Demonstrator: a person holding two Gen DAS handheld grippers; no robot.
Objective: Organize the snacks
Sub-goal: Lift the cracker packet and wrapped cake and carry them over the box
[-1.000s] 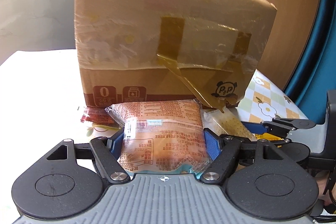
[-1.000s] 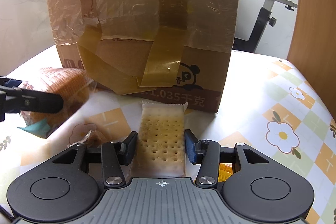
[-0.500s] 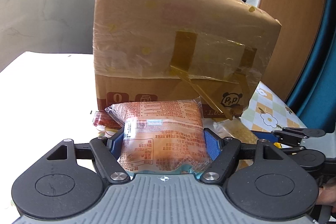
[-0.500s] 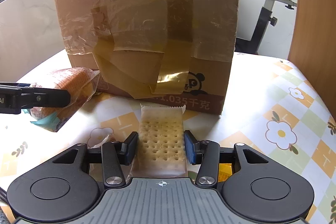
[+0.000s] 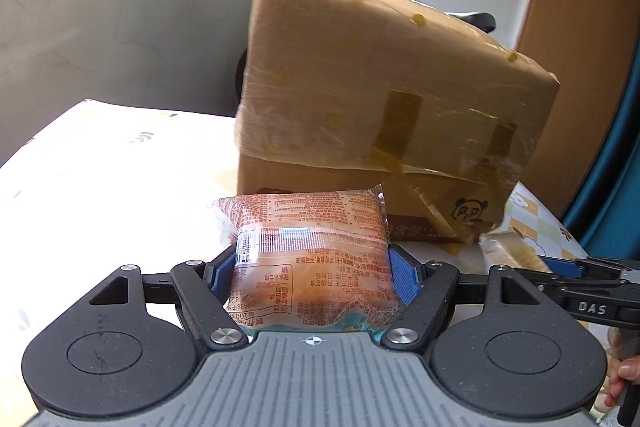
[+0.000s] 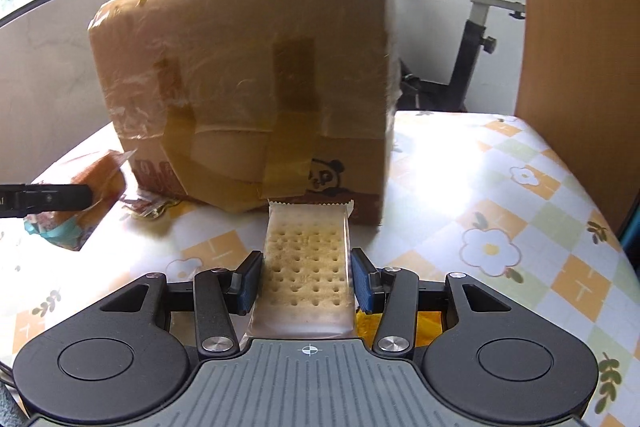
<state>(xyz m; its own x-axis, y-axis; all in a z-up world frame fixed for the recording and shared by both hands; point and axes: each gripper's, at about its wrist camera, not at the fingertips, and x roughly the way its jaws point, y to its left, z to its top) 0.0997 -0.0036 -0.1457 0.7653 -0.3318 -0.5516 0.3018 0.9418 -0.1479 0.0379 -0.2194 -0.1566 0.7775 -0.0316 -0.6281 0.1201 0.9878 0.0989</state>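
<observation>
My left gripper (image 5: 308, 275) is shut on a clear-wrapped orange bread packet (image 5: 308, 247) with red print, held above the table. The right gripper (image 6: 306, 281) is shut on a clear-wrapped pale cracker pack (image 6: 306, 267) dotted with holes, also lifted off the table. A tall taped cardboard box (image 6: 256, 83) with a panda logo stands just beyond both. In the right wrist view the left gripper's finger (image 6: 48, 197) and its bread packet (image 6: 96, 183) appear at the far left. The left wrist view shows the cracker pack (image 5: 508, 251) and the right gripper's finger (image 5: 580, 279) at the right edge.
A flower-patterned tablecloth (image 6: 520, 211) covers the table. A small red-and-clear wrapper (image 6: 144, 205) lies at the box's left foot, and something yellow (image 6: 428, 321) lies under the right gripper. An exercise bike (image 6: 480, 27) and a wooden panel (image 6: 580, 27) stand behind.
Both grippers have risen and drawn back from the box with their packets still held. The box looks smaller and its top edge has come into view.
</observation>
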